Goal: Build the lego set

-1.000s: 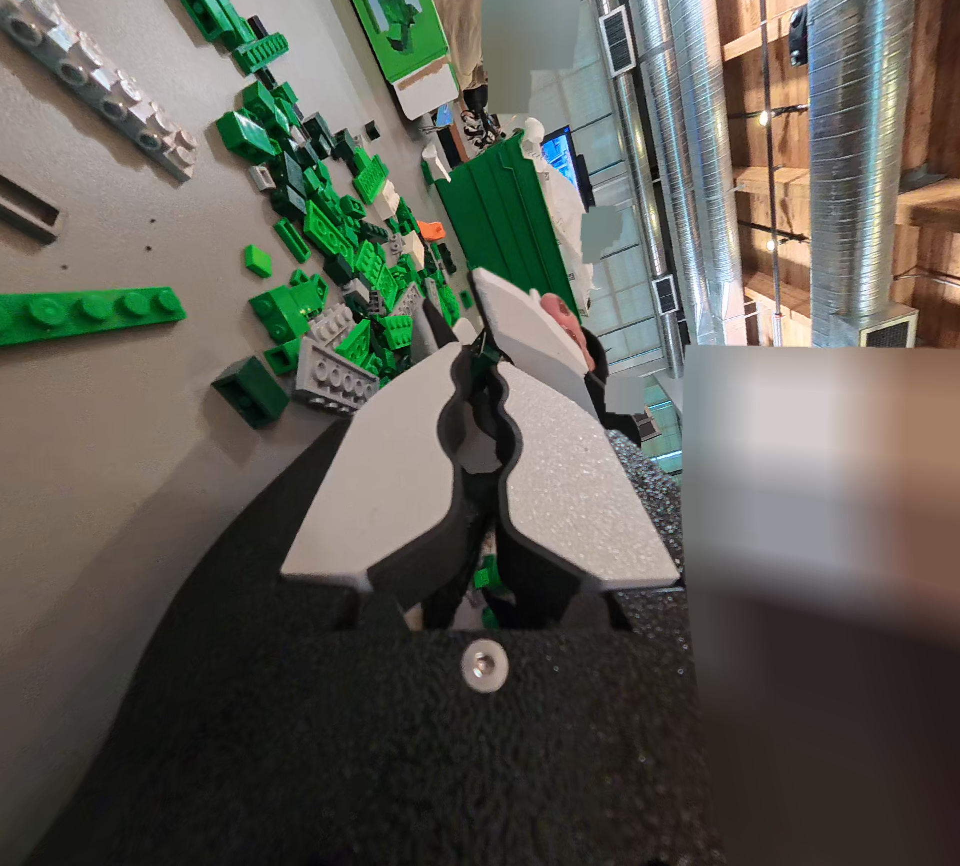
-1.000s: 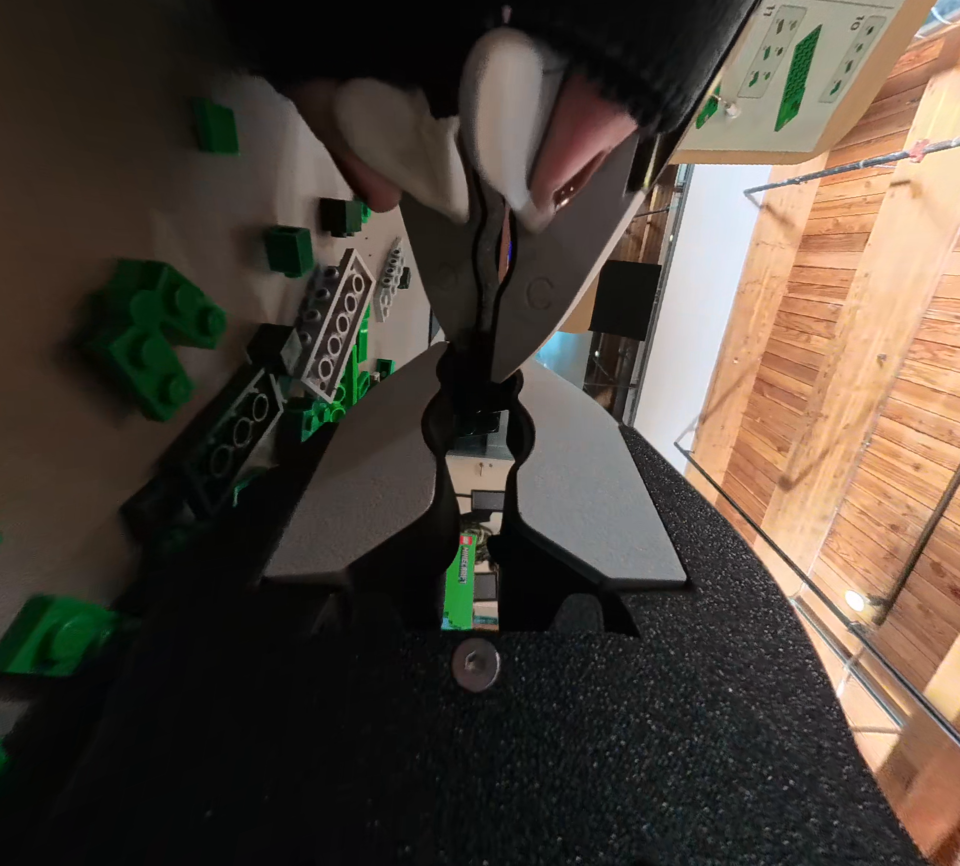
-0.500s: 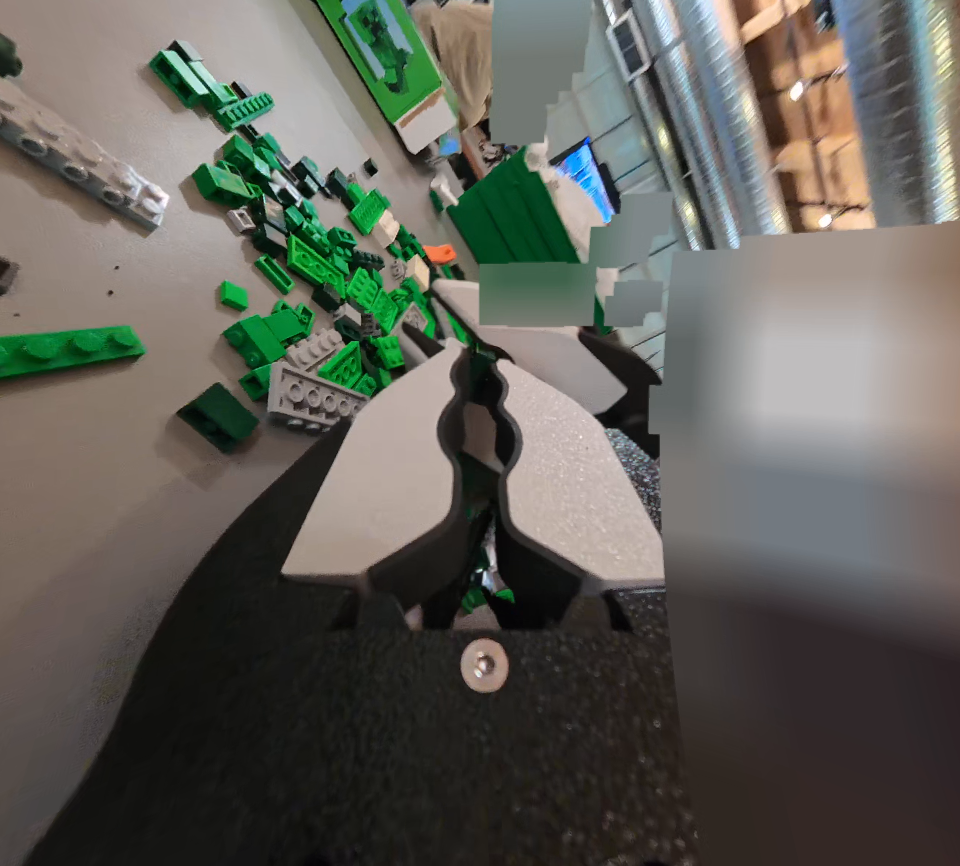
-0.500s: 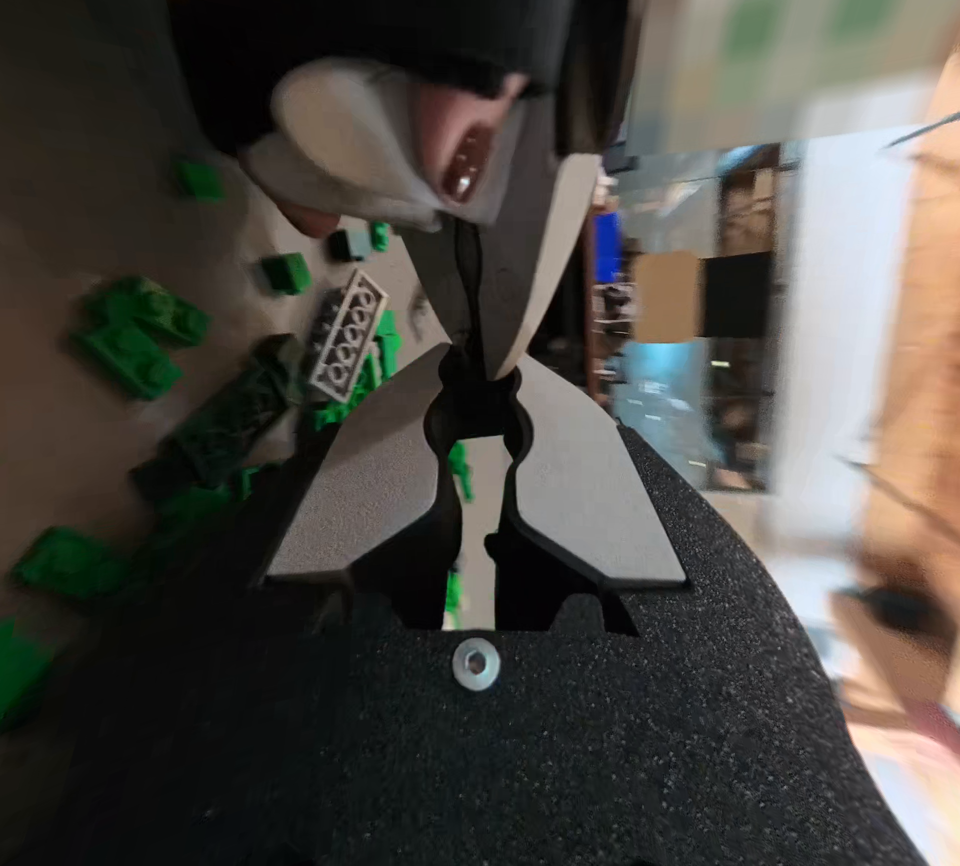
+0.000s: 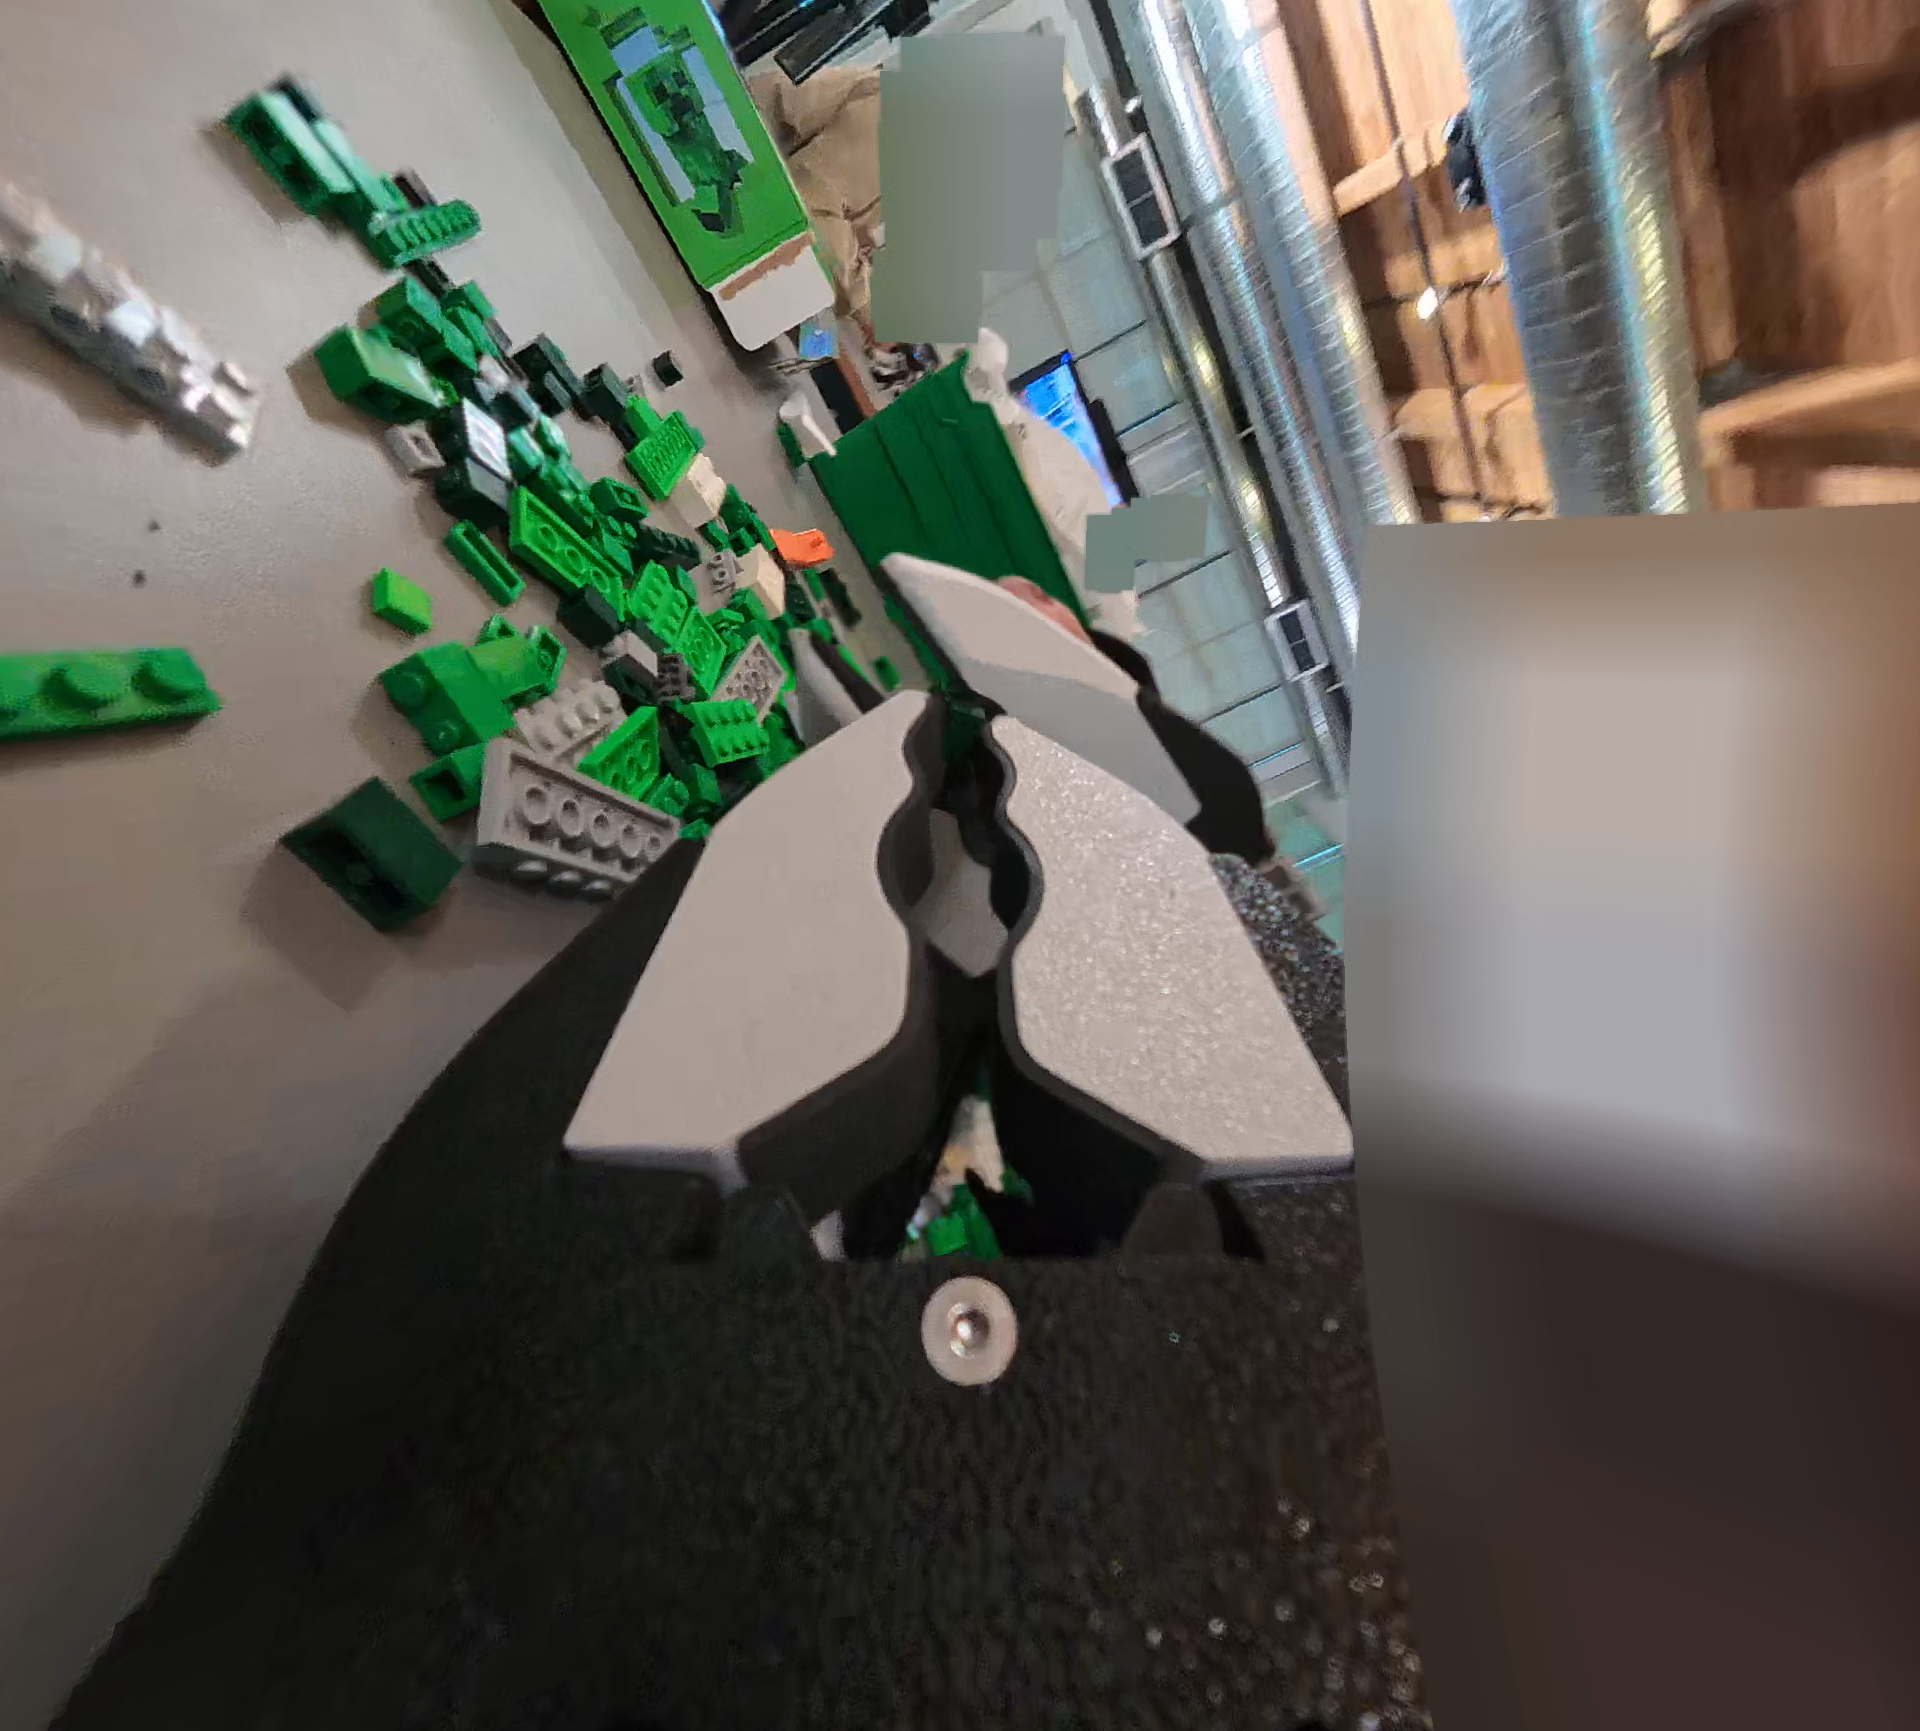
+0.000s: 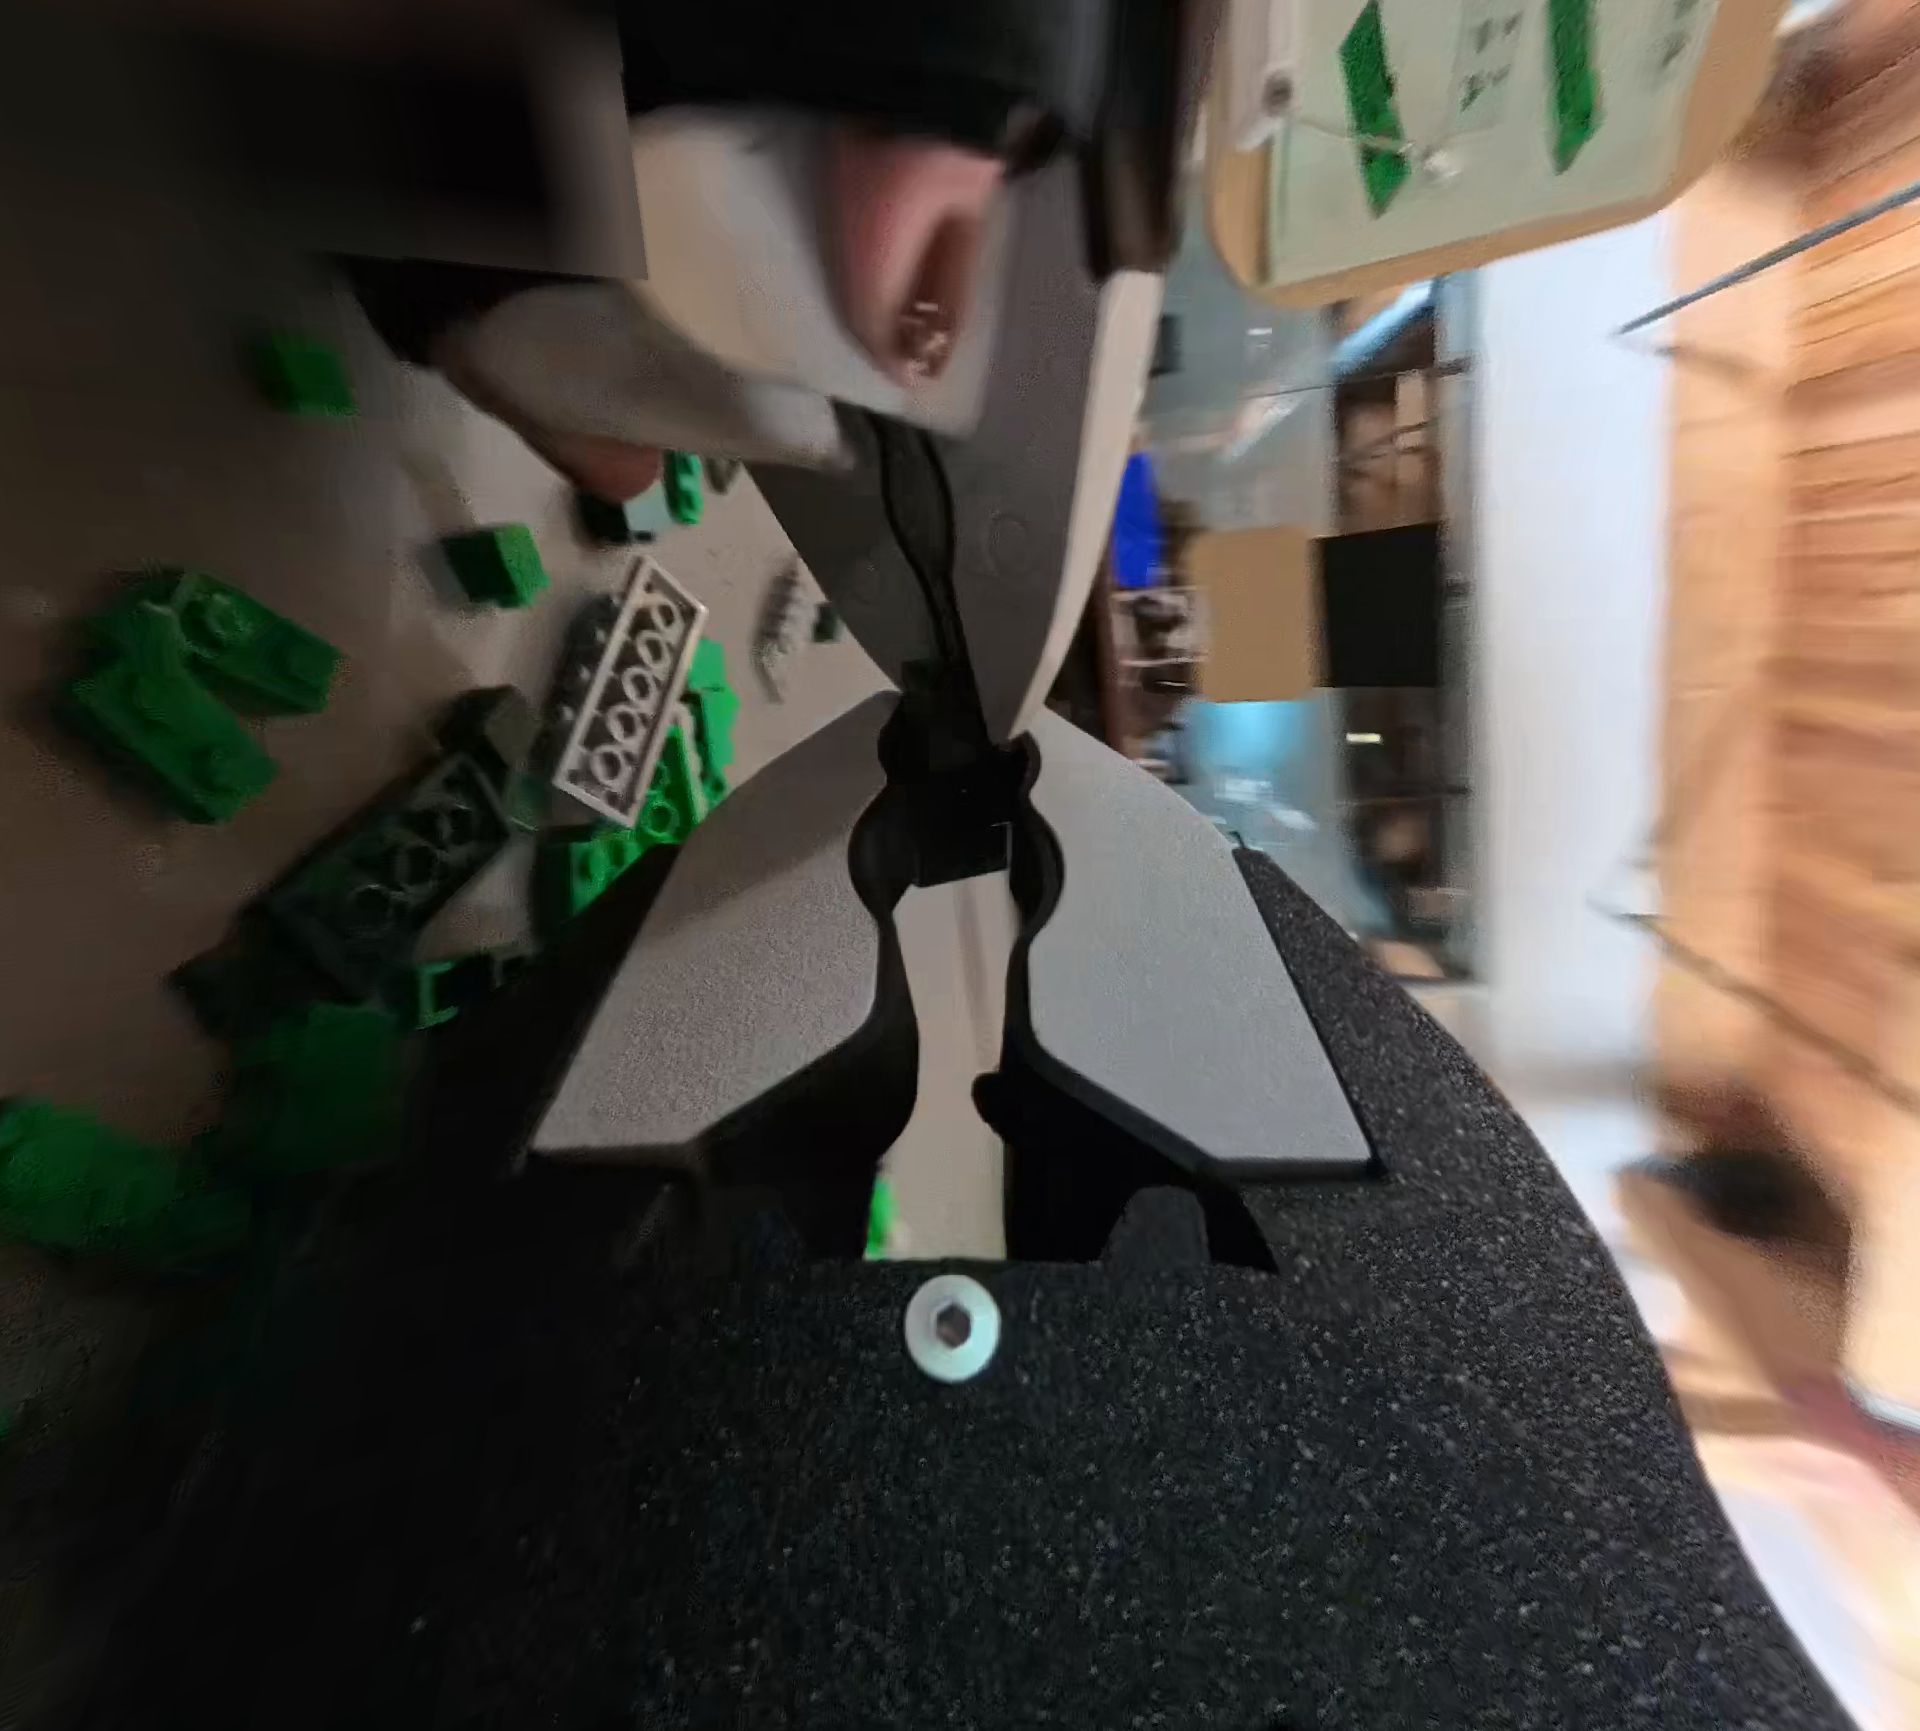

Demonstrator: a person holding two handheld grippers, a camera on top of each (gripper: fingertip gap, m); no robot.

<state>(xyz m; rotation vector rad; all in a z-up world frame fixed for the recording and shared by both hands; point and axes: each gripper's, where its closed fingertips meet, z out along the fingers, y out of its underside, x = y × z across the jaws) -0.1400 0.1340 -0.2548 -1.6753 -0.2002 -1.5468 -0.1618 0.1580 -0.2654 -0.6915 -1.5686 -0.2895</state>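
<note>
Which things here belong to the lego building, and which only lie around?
Belong to the job:
- left claw and right claw, tips together
- small black piece in the right claw
- pile of green bricks
- grey brick
- instruction sheet

Only lying around:
- green box
- metal ducts

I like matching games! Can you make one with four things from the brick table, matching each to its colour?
Things:
1. long flat strip
2. small wedge piece
3. brick lying studs-down beside the left tool
4. box with a picture

Colours:
A. orange
B. grey
C. bright green with a white end
D. plain green

Pairs: 1-D, 2-A, 3-B, 4-C
</note>
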